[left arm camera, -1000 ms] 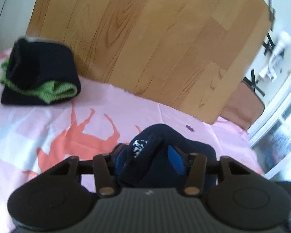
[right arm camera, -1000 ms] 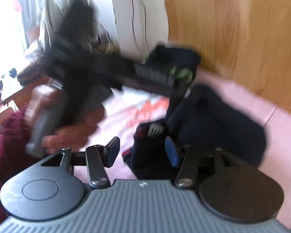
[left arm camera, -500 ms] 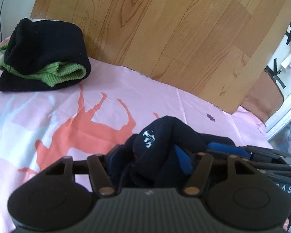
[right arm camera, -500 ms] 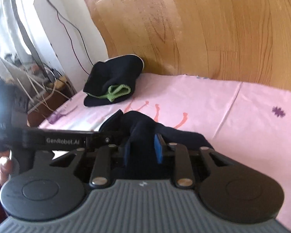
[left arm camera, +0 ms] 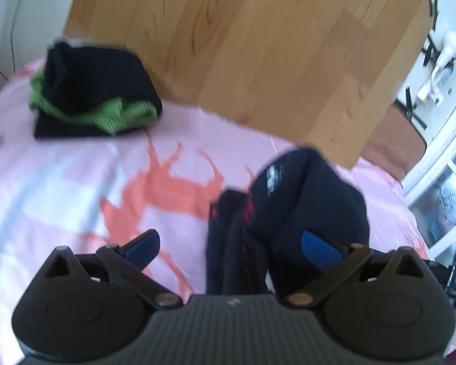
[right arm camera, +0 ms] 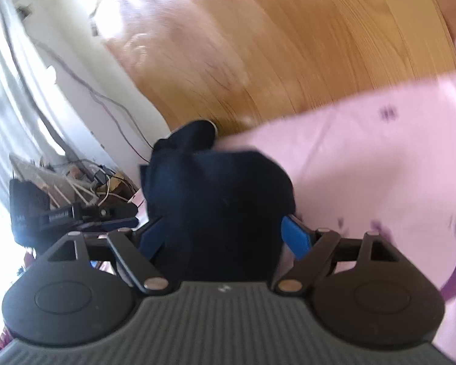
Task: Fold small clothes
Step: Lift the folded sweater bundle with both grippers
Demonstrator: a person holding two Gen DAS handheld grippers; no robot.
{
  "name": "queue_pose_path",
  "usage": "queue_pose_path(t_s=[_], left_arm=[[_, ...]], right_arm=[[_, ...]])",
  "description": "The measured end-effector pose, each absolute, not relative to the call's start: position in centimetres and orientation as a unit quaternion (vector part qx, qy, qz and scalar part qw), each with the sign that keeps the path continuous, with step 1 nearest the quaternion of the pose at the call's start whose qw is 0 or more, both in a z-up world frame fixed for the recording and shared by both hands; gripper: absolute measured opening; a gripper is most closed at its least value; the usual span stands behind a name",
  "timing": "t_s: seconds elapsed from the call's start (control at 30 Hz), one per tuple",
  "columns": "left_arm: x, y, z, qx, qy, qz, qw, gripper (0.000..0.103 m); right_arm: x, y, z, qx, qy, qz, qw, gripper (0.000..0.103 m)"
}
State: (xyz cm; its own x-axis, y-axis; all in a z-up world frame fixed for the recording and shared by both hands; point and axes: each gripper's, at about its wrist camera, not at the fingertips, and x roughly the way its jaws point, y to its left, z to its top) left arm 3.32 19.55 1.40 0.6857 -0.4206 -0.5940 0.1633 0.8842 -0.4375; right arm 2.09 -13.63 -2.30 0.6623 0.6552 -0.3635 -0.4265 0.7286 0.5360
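Observation:
A dark navy garment (left arm camera: 304, 200) with a small white print and red stitching lies bunched on the pink sheet (left arm camera: 60, 188). My left gripper (left arm camera: 231, 248) stands around it with its jaws opening wide. The left pad is clear of the cloth and the right pad sits at the cloth's edge. In the right wrist view the same garment (right arm camera: 215, 200) fills the gap of my right gripper (right arm camera: 225, 238), whose jaws are also opening and do not pinch it. The left gripper's body (right arm camera: 70, 213) shows at that view's left edge.
A folded pile of dark and green clothes (left arm camera: 97, 100) rests at the back left of the sheet. A wooden board (left arm camera: 243, 45) stands upright behind the bed. Cables and clutter (right arm camera: 85, 182) lie past the bed's left side. Both views are blurred.
Both grippers have spread their jaws and let go of the navy garment. The right gripper pinched it half a second ago, then rolled and moved closer over it.

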Motion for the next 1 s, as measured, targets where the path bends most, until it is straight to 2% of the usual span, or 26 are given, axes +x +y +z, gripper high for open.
queue_pose_path(t_s=[0.17, 0.3, 0.43, 0.73, 1.0], left_arm=[[4.3, 19.1, -1.3, -0.213, 0.399, -0.179, 0.874, 0.103], [4.1, 19.0, -1.9, -0.214, 0.383, -0.181, 0.880, 0.103], [3.9, 18.4, -2.0, -0.202, 0.372, -0.177, 0.888, 0.103], [3.5, 17.3, -1.6, -0.190, 0.375, -0.186, 0.888, 0.103], [2.4, 15.4, -2.0, -0.151, 0.349, -0.213, 0.900, 0.102]], right_arm=[[2.4, -13.1, -3.8, 0.241, 0.300, 0.307, 0.870, 0.085], [3.7, -12.2, -4.4, 0.259, 0.315, 0.317, 0.856, 0.086], [3.6, -11.0, -4.3, 0.235, 0.297, 0.320, 0.869, 0.091], [3.7, -11.8, -4.5, 0.232, 0.292, 0.327, 0.868, 0.089], [4.3, -11.0, -4.4, 0.229, 0.305, 0.330, 0.863, 0.071]])
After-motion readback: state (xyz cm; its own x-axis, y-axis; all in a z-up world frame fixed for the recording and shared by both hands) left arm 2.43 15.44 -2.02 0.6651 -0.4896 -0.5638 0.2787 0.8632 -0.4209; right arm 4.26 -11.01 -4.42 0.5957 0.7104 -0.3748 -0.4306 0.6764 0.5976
